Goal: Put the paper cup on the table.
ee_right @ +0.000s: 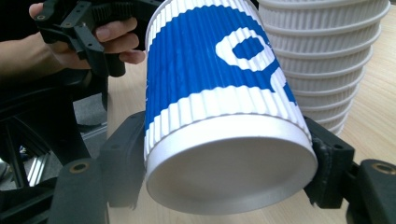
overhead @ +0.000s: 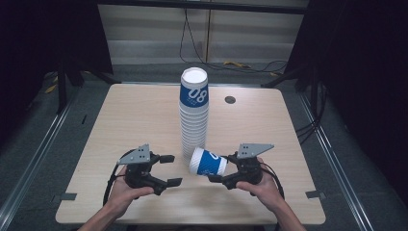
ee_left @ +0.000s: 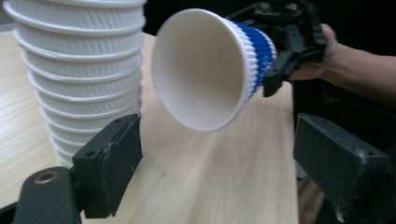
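Beside cup stack [overhead: 194,113], right gripper [overhead: 222,167] jaws pinch cup [overhead: 208,161]; left gripper [overhead: 169,170] jaws spread.

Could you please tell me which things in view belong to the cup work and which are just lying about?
In the job: blue-and-white paper cup, clamped sideways in the right claw; tall cup stack; open left claw.

Lying about: floor cables; round table grommet.

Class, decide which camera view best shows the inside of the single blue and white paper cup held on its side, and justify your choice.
The left gripper view: the cup turns its open mouth to the camera, showing its white inside. The right gripper view shows its base and ribbed blue wall, clamped between the right gripper's jaws. The high view shows it lying sideways by the stack of cups.
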A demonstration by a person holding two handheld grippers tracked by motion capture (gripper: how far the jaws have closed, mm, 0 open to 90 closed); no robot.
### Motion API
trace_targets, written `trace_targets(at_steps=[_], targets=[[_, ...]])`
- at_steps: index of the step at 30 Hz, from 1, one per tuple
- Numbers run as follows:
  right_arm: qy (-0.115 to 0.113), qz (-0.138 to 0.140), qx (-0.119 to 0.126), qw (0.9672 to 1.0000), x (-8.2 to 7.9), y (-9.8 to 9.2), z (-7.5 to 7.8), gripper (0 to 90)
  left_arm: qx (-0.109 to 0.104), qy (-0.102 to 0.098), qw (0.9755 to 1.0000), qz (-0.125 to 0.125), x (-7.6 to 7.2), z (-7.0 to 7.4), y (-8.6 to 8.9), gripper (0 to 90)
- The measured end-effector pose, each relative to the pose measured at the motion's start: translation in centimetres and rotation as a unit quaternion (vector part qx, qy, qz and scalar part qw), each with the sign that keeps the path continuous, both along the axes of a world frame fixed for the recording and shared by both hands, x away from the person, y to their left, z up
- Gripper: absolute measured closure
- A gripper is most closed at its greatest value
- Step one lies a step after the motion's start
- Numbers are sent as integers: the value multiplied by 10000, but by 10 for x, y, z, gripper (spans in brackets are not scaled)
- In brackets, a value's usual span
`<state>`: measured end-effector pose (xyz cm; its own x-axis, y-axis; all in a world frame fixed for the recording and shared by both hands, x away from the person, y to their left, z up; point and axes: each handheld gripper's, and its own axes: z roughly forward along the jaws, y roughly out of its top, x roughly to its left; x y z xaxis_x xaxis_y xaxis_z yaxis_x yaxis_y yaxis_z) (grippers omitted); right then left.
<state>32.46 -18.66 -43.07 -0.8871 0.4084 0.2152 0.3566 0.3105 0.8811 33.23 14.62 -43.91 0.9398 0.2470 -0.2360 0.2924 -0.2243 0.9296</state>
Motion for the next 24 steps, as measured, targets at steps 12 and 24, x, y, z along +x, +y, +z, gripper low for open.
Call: trace_targets(at_steps=[12, 24], targets=[[-47, 169, 396, 9991, 0, 7, -1, 276, -141, -6, 9999, 27, -1, 3, 1, 169], [-312, 412, 450, 9977, -5, 16, -10, 276, -165, 41, 9998, -112, 0, 11, -8, 156]])
